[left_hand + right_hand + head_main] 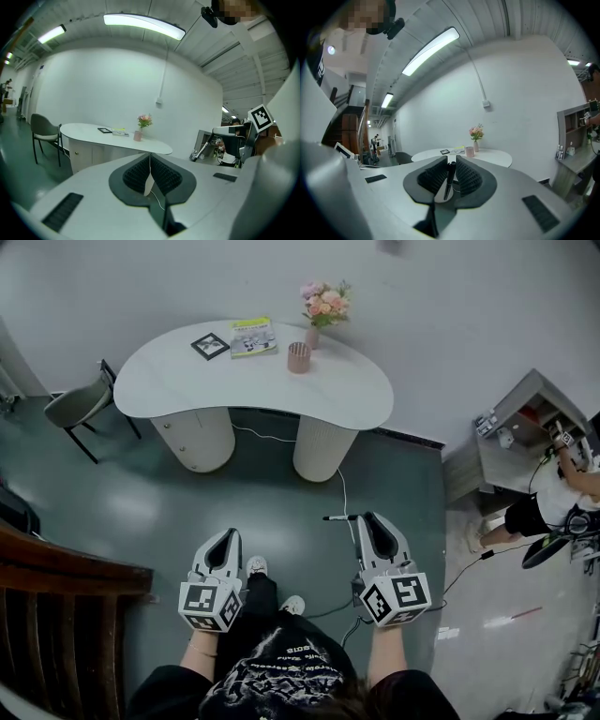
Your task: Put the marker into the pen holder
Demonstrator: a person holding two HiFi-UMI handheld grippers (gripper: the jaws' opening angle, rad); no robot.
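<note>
A pink pen holder [298,357] stands on the white oval table [187,381], far ahead of both grippers. In the right gripper view it shows small and distant as the pen holder [469,151]. My right gripper [367,519] is shut on a black marker [339,517], which sticks out to the left of its jaws. The marker [449,180] lies clamped between the ribbed pads. My left gripper [228,536] is shut with nothing in it; its pads [161,176] meet. Both grippers hover over the floor, well short of the table.
On the table are a vase of flowers [323,306], a book [252,337] and a black square tile [210,345]. A chair [80,404] stands to its left. A grey shelf unit [525,427] and a person [553,502] are at the right, a wooden railing [56,615] at the left.
</note>
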